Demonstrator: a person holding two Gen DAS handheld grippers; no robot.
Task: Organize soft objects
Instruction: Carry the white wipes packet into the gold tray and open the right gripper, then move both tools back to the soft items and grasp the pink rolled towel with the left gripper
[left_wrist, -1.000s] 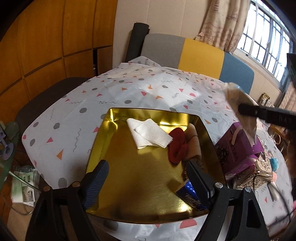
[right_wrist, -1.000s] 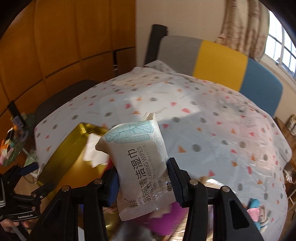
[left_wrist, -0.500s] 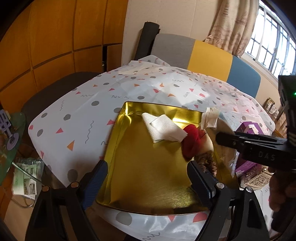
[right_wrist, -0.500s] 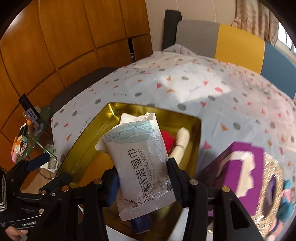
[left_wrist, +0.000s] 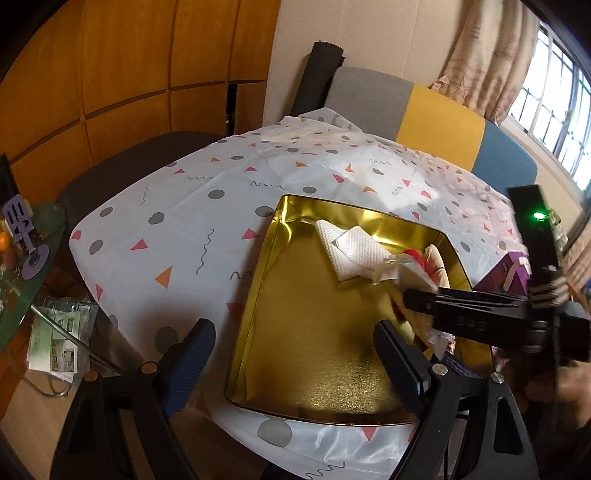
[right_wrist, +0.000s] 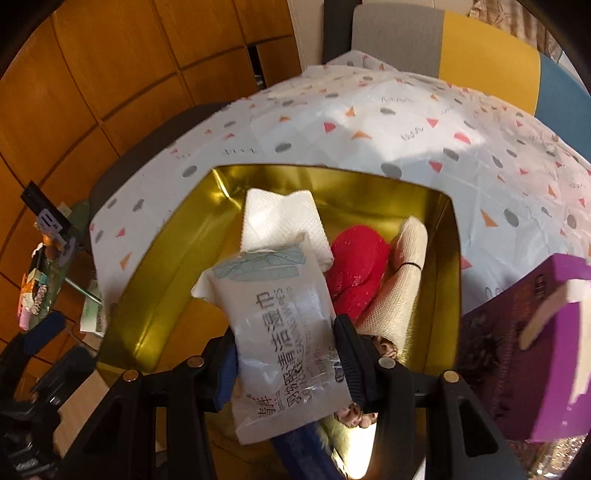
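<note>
You are in the placing step; your right gripper (right_wrist: 284, 354) is clamped on a soft white plastic packet of wet wipes (right_wrist: 280, 332), the pads pressing its two long sides, and the packet hangs tilted above the shallow gold metal tray (right_wrist: 155, 258) that sits on the white tablecloth with coloured triangles and grey dots (right_wrist: 406, 122); in the left wrist view the same packet (left_wrist: 402, 269) shows blurred over the tray's right half.

Already lying in the tray are a folded white paper towel (right_wrist: 280, 221) near the far wall, a red fuzzy cloth (right_wrist: 354, 266) just beside it, and a rolled cream woven cloth bound with a black band (right_wrist: 402, 280) against the right wall; a blue item and a patterned one lie under the packet, too hidden to name; a purple cardboard box (right_wrist: 524, 354) stands outside the tray to the right.

Your left gripper (left_wrist: 295, 358) hovers at the tray's near-left edge with its fingers spread wide and nothing between them.

The next move, as I judge it, calls for lowering the packet onto the bare gold floor at the left of the tray (left_wrist: 295, 314), clear of the paper towel, then easing the pads apart only once it rests flat; keep the left gripper out of the way, or use it to steady the tray rim if the tray slides on the slippery cloth.
</note>
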